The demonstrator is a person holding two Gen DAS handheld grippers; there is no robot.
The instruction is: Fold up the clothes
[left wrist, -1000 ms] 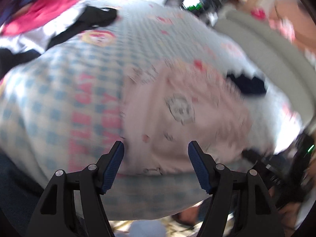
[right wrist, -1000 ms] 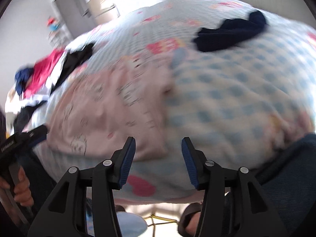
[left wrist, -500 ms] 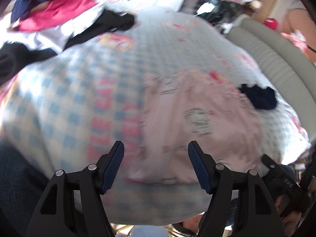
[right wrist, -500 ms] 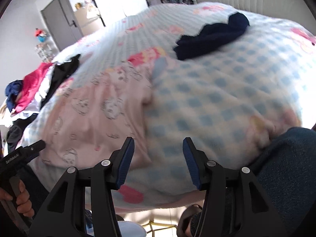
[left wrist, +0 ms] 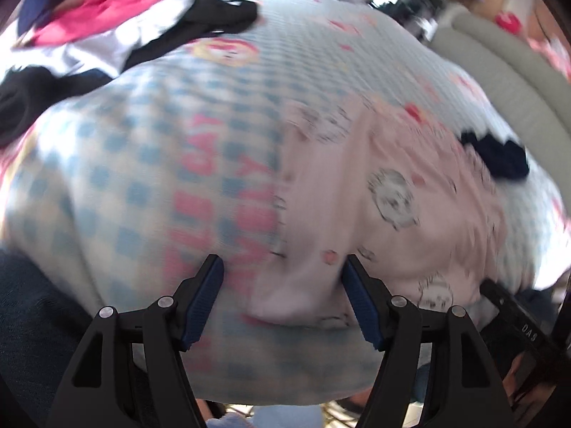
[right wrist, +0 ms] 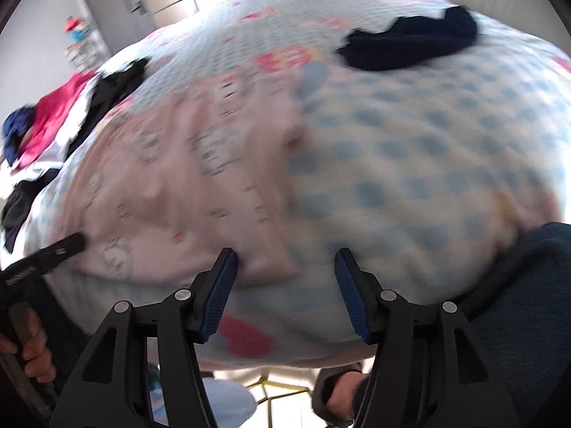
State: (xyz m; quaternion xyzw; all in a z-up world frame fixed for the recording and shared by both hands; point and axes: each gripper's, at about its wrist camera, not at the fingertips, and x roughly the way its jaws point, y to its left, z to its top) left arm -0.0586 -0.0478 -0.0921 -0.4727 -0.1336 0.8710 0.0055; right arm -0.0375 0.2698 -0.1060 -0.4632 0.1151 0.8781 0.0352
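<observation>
On the bed: a blue-and-white checked blanket (left wrist: 117, 185) with pink cartoon prints covers it and fills most of both views.
Pink garment: a pale pink piece of clothing (left wrist: 360, 207) printed with small cat faces lies spread flat on the blanket — centre right in the left wrist view, centre left in the right wrist view (right wrist: 167, 192). Both views are blurred, so its kind cannot be told.
Left tongs: the left tongs (left wrist: 282, 299) stand wide apart at the bottom centre of their frame, above the garment's near left corner. Nothing is held; whether the tips touch the cloth cannot be told.
Right tongs: the right tongs (right wrist: 283, 290) are parted at the bottom centre of their frame, with the garment's near right corner showing between the tips. Their jaws have just been opening, and the blue pads do not press on the cloth.
Dark garment: a navy piece of clothing (right wrist: 410, 46) lies on the blanket at the upper right of the right wrist view, apart from the pink one; in the left wrist view it sits at the right (left wrist: 499, 157).
Clothes pile: red, white, black and blue clothes (left wrist: 92, 28) are heaped at the upper left of the left wrist view.
Person: a hand (right wrist: 32, 349) grips the left tool's handle at the lower left of the right wrist view — dark blue trouser cloth (right wrist: 524, 303) shows at the lower right.
</observation>
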